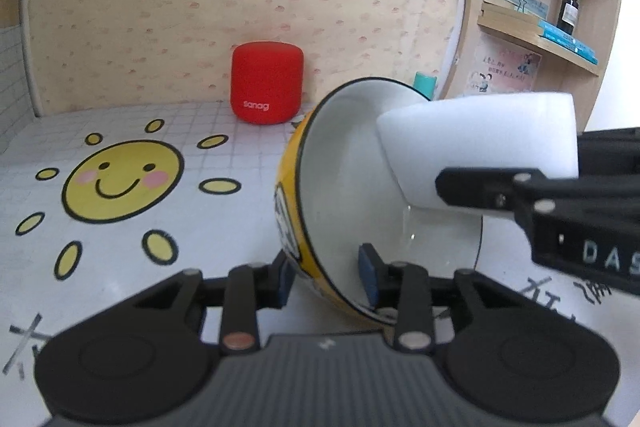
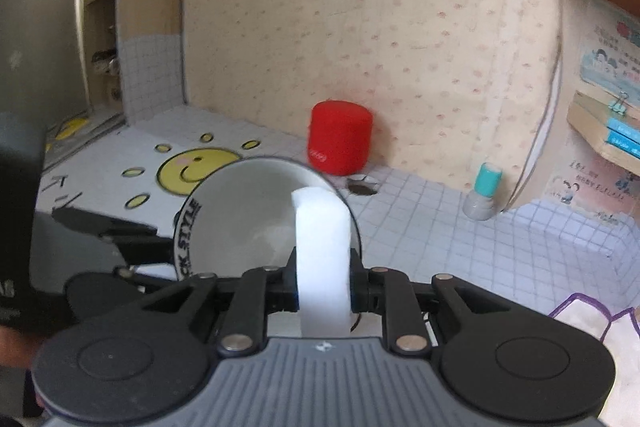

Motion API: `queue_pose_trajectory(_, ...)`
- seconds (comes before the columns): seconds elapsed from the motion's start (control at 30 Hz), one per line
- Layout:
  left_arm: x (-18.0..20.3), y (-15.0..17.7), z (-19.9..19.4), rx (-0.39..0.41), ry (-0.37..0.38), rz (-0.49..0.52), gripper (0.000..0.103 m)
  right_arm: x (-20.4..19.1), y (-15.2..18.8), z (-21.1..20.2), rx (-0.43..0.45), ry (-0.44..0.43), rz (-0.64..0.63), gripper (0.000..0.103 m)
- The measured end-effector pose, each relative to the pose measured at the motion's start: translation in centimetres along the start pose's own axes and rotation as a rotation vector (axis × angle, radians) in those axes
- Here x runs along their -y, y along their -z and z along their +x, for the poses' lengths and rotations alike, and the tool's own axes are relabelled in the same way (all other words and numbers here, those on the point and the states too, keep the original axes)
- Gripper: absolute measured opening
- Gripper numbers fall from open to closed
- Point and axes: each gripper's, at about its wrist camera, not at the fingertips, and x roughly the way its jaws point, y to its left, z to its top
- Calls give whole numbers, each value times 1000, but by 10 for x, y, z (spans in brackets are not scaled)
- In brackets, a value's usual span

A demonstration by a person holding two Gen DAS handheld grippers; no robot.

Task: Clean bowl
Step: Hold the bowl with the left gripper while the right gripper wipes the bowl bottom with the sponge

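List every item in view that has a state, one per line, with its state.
bowl: tilted on its side, rim clamped, a little water inside
white sponge: gripped, pushed into the bowl
left gripper: shut on the bowl's rim
right gripper: shut on the sponge
red speaker: upright by the wall
teal-capped bottle: upright, capped
dropper bottle: upright on shelf, capped
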Motion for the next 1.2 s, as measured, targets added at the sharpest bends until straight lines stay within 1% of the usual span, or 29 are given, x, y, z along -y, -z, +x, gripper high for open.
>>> queue_pose_trajectory(0.07,-1,2,-3,5,-6,8,34,-5,6,1,-19,-23,-9,19)
queue_pose_trajectory(0.13,-2,5,-6,9,-12,15,35,-6,7,0,-22,-37,9,19)
queue_pose_trajectory(0.23,-2,7,-9,8,-22,25,36,-12,0,-6,12,-12,1,18)
queue_pose_trajectory(0.3,-5,8,-12,8,-20,7,37,-15,-3,-8,28,7,-6,18)
queue_pose_trajectory(0.47,-18,7,-17,19,-18,-35,41,-22,2,-4,-4,5,-23,19)
queue_pose_trajectory(0.63,-27,4,-12,22,-7,-50,39,-30,9,1,-31,-9,-33,19)
queue_pose_trajectory(0.73,-28,6,-12,30,-5,-64,36,-34,11,2,-36,-21,-37,19)
queue_pose_trajectory(0.87,-29,7,-12,31,-3,-68,36,-35,11,2,-35,-21,-30,19)
queue_pose_trajectory(1.0,-29,8,-13,27,-6,-64,36,-37,8,-1,-21,0,-46,19)
queue_pose_trajectory(1.07,-28,9,-14,28,-12,-55,35,-34,2,-7,15,11,-34,18)
queue_pose_trajectory(1.13,-28,11,-16,29,-13,-52,36,-30,-4,-13,43,5,-21,18)
queue_pose_trajectory(1.2,-29,12,-18,24,-1,-62,36,-31,-3,-15,39,1,-31,18)
